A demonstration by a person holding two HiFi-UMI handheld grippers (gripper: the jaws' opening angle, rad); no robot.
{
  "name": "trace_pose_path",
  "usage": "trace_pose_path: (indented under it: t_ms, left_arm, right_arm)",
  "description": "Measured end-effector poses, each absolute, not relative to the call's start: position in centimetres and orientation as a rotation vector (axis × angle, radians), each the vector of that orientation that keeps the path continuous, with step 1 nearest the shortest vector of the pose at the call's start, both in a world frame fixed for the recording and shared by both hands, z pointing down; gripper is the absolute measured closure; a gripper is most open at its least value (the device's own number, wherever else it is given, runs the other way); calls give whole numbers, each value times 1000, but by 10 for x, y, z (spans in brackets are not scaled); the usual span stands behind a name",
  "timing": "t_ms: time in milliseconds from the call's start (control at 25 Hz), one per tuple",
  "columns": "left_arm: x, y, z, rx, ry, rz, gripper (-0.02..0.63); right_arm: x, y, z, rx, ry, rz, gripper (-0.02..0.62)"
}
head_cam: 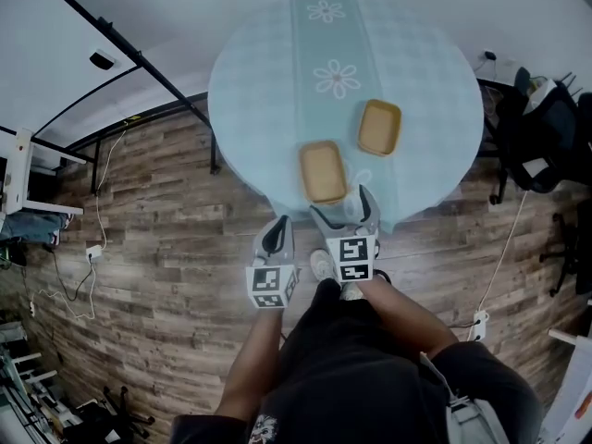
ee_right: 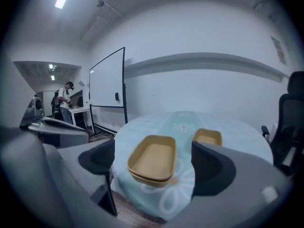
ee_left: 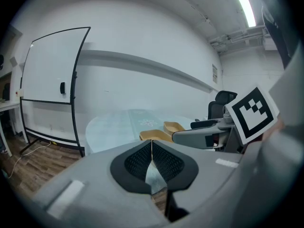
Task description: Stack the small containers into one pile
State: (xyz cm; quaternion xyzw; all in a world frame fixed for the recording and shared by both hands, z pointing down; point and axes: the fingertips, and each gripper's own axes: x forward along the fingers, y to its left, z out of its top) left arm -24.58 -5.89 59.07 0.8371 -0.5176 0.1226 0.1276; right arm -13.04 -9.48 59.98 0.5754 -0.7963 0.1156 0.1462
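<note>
Two tan containers sit nested as a pile [head_cam: 323, 171] [ee_right: 153, 162] [ee_left: 153, 135] near the front edge of the round table [head_cam: 250, 81]. A third tan container [head_cam: 379, 127] [ee_right: 207, 137] [ee_left: 174, 126] lies alone behind it, to the right. My right gripper [head_cam: 356, 208] [ee_right: 156, 167] stands open at the table's front edge, just short of the pile, nothing between its jaws. My left gripper [head_cam: 276, 236] [ee_left: 151, 160] is shut and empty, held lower and to the left, off the table over the floor.
A light blue cloth with a flowered runner [head_cam: 326, 44] covers the table. A whiteboard on a stand [ee_left: 52, 84] is at the left, office chairs [head_cam: 541, 128] at the right. Cables lie on the wooden floor [head_cam: 139, 248]. A person [ee_right: 62, 99] stands far off by a desk.
</note>
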Motion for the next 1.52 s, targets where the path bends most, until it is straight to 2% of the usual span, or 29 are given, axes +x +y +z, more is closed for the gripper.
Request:
trace_pose_path:
  t_ms: [120,320,440,560,1080,1520]
  left_arm:
    - [-235,-60,577,2463,-1492,337,600]
    - [-217,-66,562,2514,-1445,312,600]
    - [-205,-68,555,2538,-1407,301,600]
    - [-197,-75,547,2565,-1379,293,600]
    - [-174,-119,519,2660,-1289,238,600]
    - [-131,-131,526,2709,-1165,293,600]
  right_arm:
    - [-118,-92,582,1663,-2293,299,111]
    - [-104,-94,560,1664,-2292,248,275]
    - [-94,-93,549,1697,-2274,223,451]
    - [-87,-97,539,1714,-2278,225,582]
    - [-81,-133,508,1722,-2344,221,594]
    - [-34,-141,502,1842,-2299,202,594]
